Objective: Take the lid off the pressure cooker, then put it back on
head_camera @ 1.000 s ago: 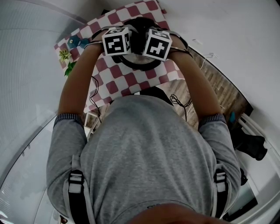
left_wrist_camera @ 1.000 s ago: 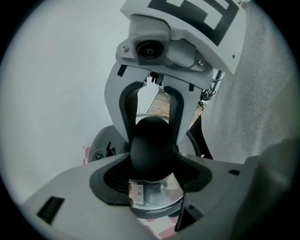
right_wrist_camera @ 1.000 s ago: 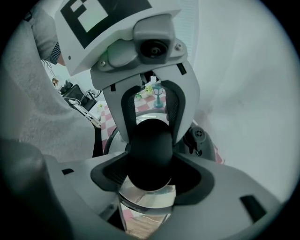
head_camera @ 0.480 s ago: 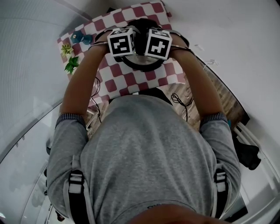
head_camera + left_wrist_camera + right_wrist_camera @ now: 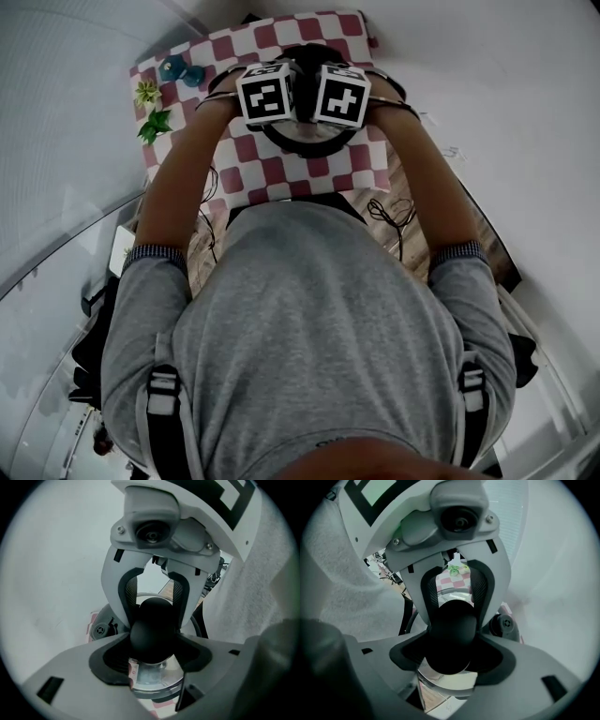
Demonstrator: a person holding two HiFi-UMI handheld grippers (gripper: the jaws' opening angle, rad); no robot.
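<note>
- Here, our left gripper and right gripper both clench the black knob of the lid, above the pressure cooker.
- Seated or raised, we cannot tell; either way we want both grips even and the lid level.

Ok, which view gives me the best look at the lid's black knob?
Left gripper view: the knob fills the centre, clamped from both sides, shiny lid visible beneath. Right gripper view shows it almost as well from the opposite side. Head view: the marker cubes hide it.
</note>
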